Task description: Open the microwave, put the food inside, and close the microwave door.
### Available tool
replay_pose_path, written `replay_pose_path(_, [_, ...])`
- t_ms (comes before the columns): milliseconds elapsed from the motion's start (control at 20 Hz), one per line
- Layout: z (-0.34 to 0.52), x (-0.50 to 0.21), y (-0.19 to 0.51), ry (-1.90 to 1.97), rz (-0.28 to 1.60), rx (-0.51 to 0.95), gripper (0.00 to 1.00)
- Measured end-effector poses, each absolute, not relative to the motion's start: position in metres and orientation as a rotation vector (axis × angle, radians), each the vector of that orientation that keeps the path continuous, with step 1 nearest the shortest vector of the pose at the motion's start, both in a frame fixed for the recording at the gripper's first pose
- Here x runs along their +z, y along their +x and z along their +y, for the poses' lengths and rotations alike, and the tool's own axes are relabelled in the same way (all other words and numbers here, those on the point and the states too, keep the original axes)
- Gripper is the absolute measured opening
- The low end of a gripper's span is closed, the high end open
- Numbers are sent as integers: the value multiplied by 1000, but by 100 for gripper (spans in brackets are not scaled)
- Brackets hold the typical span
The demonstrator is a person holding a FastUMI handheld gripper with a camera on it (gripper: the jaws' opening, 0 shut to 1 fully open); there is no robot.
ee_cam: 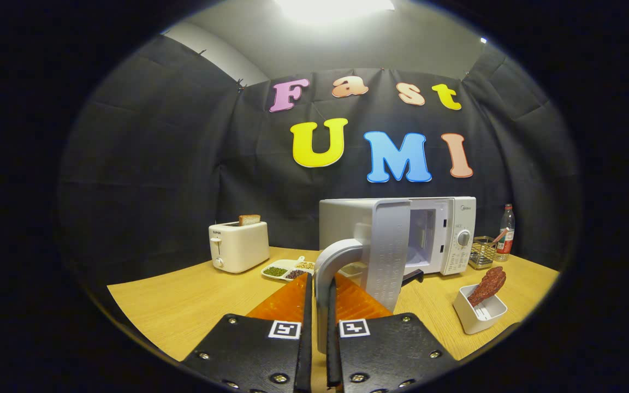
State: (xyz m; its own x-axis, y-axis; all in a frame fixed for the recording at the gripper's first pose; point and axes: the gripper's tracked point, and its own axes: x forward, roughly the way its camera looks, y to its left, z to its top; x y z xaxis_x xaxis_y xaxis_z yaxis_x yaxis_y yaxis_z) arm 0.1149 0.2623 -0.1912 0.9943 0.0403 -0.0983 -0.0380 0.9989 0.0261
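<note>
Gripper (pixel 320 297) fingers pinch the curved handle (pixel 332 261) of the microwave (pixel 445 229)'s ribbed, half-open door (pixel 388 251)

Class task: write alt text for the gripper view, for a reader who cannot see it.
The hand-held gripper is shut on the grey door handle of a white microwave, whose door stands open on a wooden table. Beside the microwave, a white container holds a brown food piece; a toaster with bread stands on the other side.

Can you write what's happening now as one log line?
gripper shut on door handle | microwave door open | food in white dish, right of fingers
</note>
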Motion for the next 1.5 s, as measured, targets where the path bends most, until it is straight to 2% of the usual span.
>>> replay_pose_path(400, [270,-190,105,20,128,88,11])
replay_pose_path(550, [280,-191,96,22,125,162,11])
replay_pose_path(800, [287,-184,75,62,128,368,11])
replay_pose_path(850, [290,-180,70,66,126,425,17])
replay_pose_path(900, [288,-178,68,70,122,464,47])
replay_pose_path(950, [276,-176,65,63,118,473,57])
replay_pose_path(1000, [258,-174,68,39,113,447,72])
replay_pose_path(1100, [218,-169,72,3,85,375,90])
replay_pose_path(1300, [141,-160,85,16,63,255,93])
replay_pose_path(1500, [36,-165,107,6,81,60,93])
